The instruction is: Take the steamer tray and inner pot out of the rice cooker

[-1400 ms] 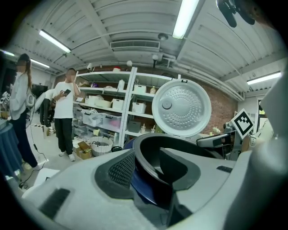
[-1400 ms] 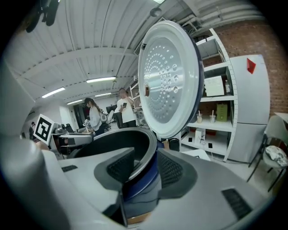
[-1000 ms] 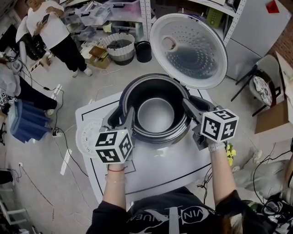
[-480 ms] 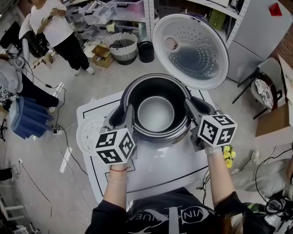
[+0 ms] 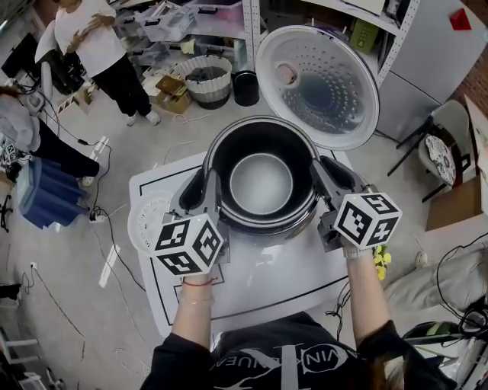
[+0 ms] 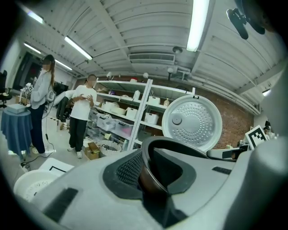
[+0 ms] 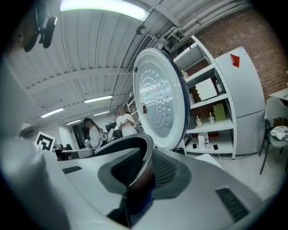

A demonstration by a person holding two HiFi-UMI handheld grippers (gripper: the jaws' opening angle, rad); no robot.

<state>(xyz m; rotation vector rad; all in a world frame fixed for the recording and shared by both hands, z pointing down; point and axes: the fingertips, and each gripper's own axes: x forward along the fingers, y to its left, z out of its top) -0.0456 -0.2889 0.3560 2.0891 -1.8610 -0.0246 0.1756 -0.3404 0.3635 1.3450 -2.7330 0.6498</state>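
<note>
The rice cooker (image 5: 268, 231) stands on the white table (image 5: 267, 286) with its lid (image 5: 316, 84) swung up behind it. The dark inner pot (image 5: 261, 183) sits in it, slightly raised. My left gripper (image 5: 204, 187) grips the pot's left rim and its jaws are closing on that rim. My right gripper (image 5: 326, 174) is shut on the right rim. In the left gripper view the rim (image 6: 166, 148) runs between the pads (image 6: 130, 168). It does the same in the right gripper view, where the rim (image 7: 135, 143) lies against the pads (image 7: 166, 170). The white steamer tray (image 5: 149, 225) lies on the table to the left.
Two people (image 5: 95, 46) stand at the far left by boxes and a blue cloth (image 5: 46, 194). Shelving (image 5: 252, 23), a ribbed basket (image 5: 200, 78) and a grey cabinet (image 5: 427, 53) are behind the cooker. A chair (image 5: 442, 145) is at the right.
Both grippers closed further on the pot's rim, and the pot has come up a little out of the cooker.
</note>
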